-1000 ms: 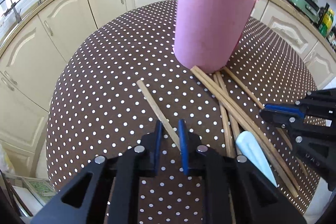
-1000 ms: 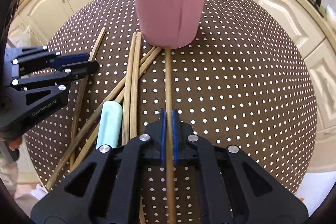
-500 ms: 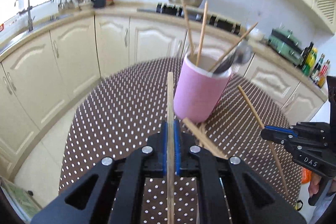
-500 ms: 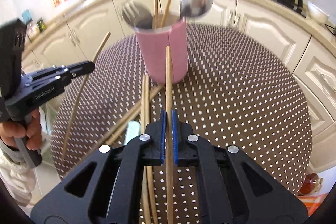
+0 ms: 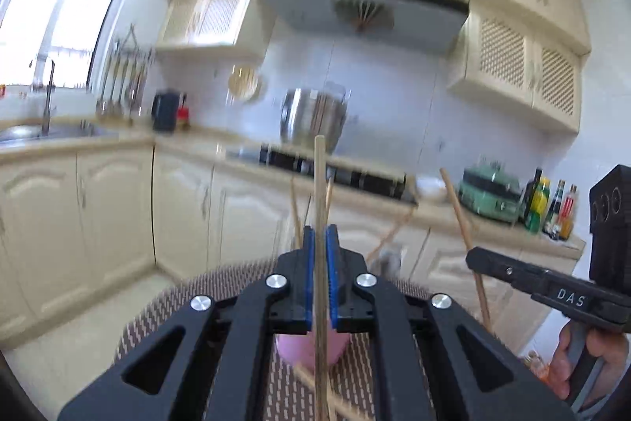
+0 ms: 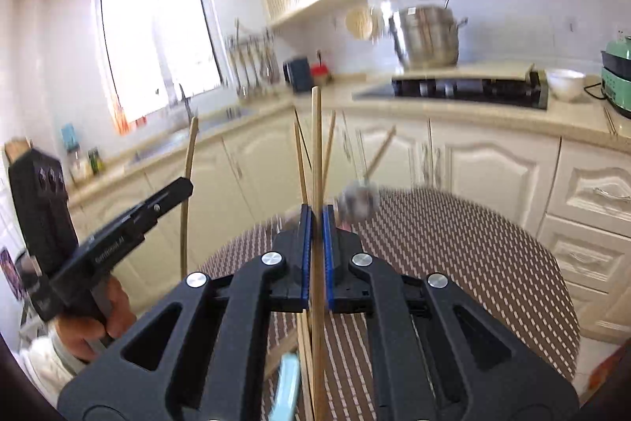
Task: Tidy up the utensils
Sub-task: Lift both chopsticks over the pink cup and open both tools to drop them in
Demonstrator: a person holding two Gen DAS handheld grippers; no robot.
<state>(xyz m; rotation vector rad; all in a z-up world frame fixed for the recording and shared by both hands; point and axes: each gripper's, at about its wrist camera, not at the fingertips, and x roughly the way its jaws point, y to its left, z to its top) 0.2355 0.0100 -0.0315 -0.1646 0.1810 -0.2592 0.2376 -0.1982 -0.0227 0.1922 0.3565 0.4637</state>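
Now you have a chopstick pinched in each gripper, both standing nearly upright. Your left gripper [image 5: 320, 247] clamps one stick [image 5: 319, 184]; the pink cup [image 5: 305, 352] sits just below and ahead of its fingers, mostly hidden. Your right gripper [image 6: 316, 227] clamps another stick [image 6: 316, 145], with the cup also ahead but hidden. Judging by that, each stick's lower end must swing over the rim; the left looks nearer.
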